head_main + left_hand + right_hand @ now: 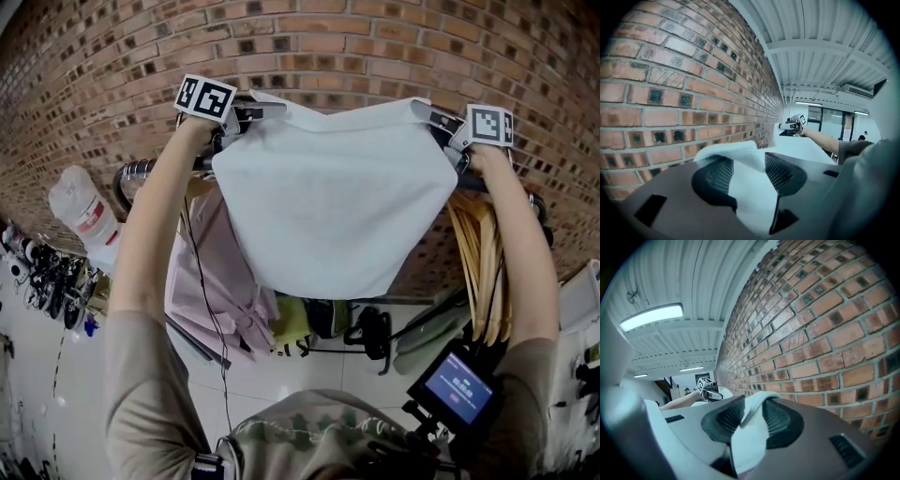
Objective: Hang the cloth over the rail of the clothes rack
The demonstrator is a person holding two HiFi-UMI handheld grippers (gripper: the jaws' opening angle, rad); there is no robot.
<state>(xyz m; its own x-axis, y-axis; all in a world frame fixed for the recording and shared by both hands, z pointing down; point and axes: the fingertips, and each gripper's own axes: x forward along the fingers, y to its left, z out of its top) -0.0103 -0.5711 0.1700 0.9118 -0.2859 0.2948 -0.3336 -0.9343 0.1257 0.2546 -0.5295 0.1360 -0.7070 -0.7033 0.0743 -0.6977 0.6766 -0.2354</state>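
Brick wall (375, 37) backs the rail (139, 171). On its near side hangs the cloth (328, 206), its left corner between the spread left gripper (745, 164), its right corner pinched by the right gripper (752, 414).

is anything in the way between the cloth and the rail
Nothing visible does. The cloth covers the middle of the rail, so that stretch is hidden; a pink garment hangs left of it, wooden hangers right.

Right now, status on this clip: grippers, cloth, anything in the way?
Left gripper jaws apart, cloth corner loose between them. Right gripper pinching the other corner. Cloth hangs spread at the rail. Hangers and pink garment below, nothing blocking.
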